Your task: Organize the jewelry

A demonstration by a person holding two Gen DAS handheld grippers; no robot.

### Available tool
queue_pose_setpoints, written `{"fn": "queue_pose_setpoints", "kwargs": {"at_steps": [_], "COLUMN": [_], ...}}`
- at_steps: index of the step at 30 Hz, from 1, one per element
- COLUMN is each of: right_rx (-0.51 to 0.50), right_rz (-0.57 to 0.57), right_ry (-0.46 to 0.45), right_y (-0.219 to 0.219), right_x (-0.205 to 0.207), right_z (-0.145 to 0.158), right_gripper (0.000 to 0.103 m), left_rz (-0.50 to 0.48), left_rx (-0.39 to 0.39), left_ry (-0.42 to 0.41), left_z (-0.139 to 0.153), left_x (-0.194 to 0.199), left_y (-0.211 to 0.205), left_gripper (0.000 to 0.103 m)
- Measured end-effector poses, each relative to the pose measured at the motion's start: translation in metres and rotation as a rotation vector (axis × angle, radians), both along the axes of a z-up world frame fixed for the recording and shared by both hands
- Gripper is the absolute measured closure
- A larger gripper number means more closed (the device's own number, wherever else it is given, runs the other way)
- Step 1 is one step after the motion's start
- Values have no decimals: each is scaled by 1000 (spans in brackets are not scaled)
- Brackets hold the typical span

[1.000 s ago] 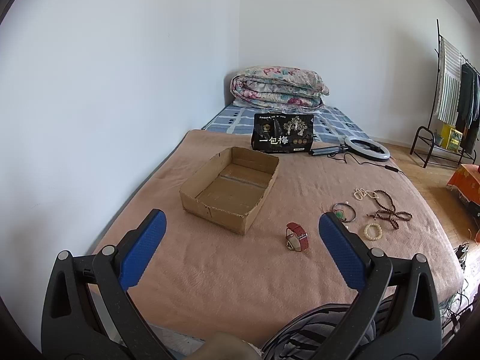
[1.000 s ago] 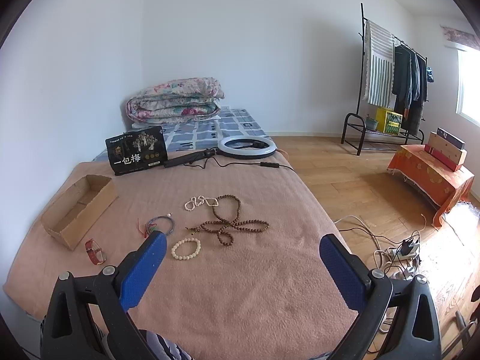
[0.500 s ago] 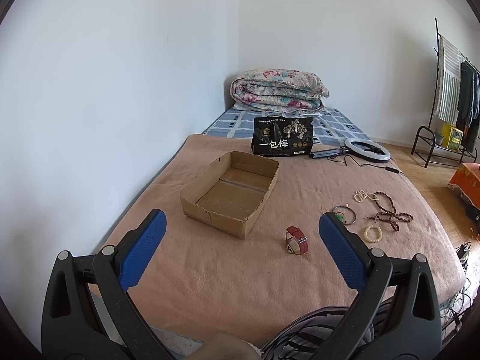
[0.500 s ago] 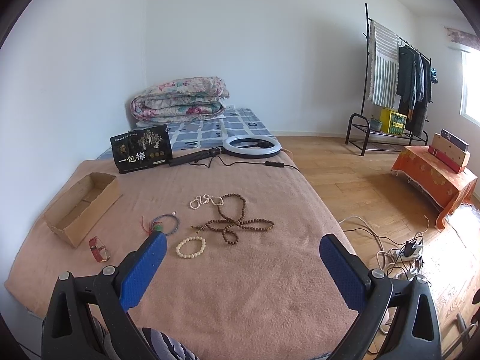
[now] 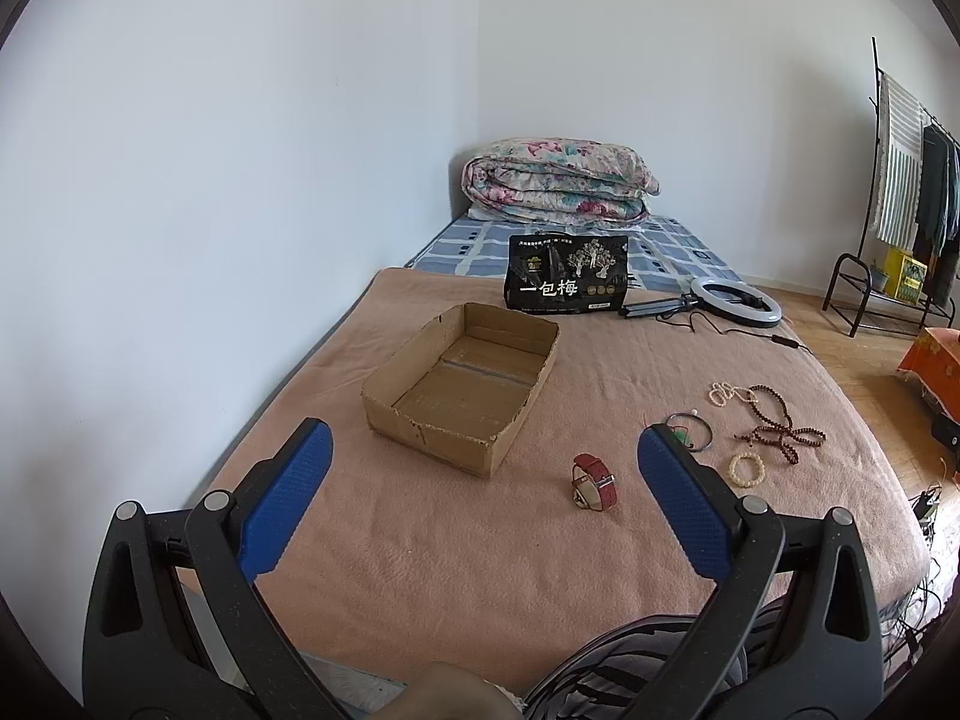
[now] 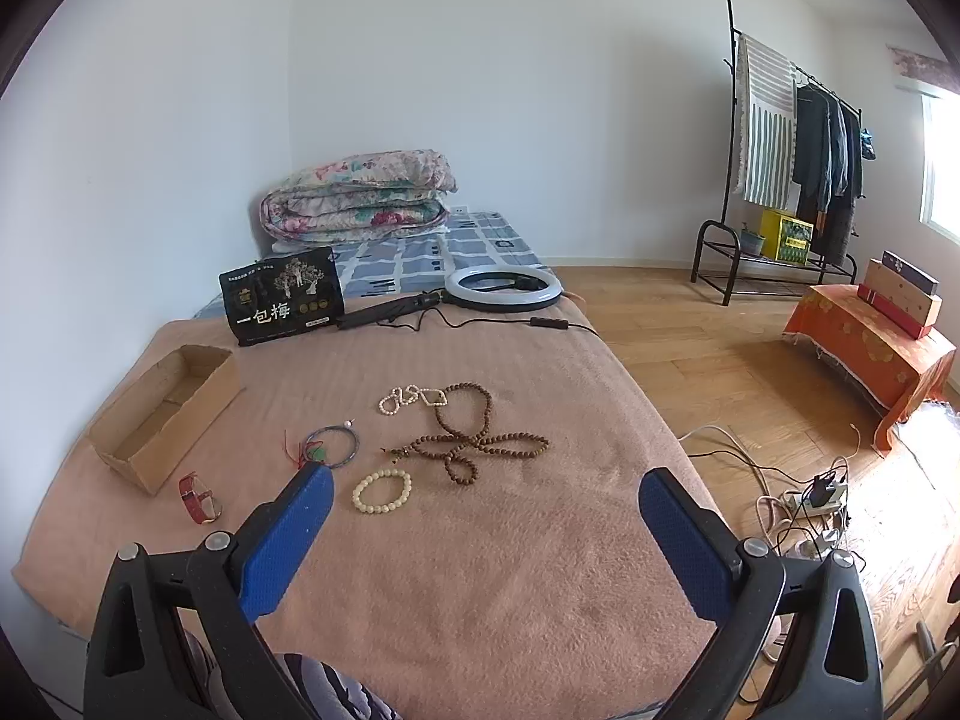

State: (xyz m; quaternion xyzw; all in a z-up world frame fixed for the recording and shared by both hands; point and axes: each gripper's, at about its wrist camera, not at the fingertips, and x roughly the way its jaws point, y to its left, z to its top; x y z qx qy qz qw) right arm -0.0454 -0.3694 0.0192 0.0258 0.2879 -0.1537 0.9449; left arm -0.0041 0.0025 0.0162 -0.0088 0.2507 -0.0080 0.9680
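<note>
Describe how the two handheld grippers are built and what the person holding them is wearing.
Left gripper and right gripper look alike: black plastic frames with triangular cut-outs and silver pivot screws, each carrying two long fingers faced with textured blue pads. No cables or markings show. Below them appears dark fabric with pale stripes, worn by the person.

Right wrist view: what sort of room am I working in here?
Most likely a bedroom in a home. The work surface is a bed under a tan blanket, with a folded floral quilt at its far end by the wall, and a clothes rack hung with garments stands on the wooden floor.
</note>
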Motion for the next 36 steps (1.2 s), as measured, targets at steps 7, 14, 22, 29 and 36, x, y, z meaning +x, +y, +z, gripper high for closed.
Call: {"fn": "queue_pose_setpoints", "kwargs": {"at_steps": [7,14,22,29,36], "right_rx": [7,16,28,39,44], "right_rz": [1,1,-3,-5,-11], "right_ry": [1,6,11,18,23], "right_y": [0,-1,-4,-6,-8], "right_x": [0,2,4,5,7], "right_z": [-1,-3,-5,-8,-11], "right_gripper": [0,0,0,0,0], "left_rz": [-1,0,0,-3,-5], "left_rx": [2,1,0,4,6], "left_ry": [-1,1,0,3,7], "left_z": [0,0,0,5,6], "left_x": [0,0,0,1,2], "left_y": [0,1,0,0,-1], "left_gripper": [0,0,0,0,0]}}
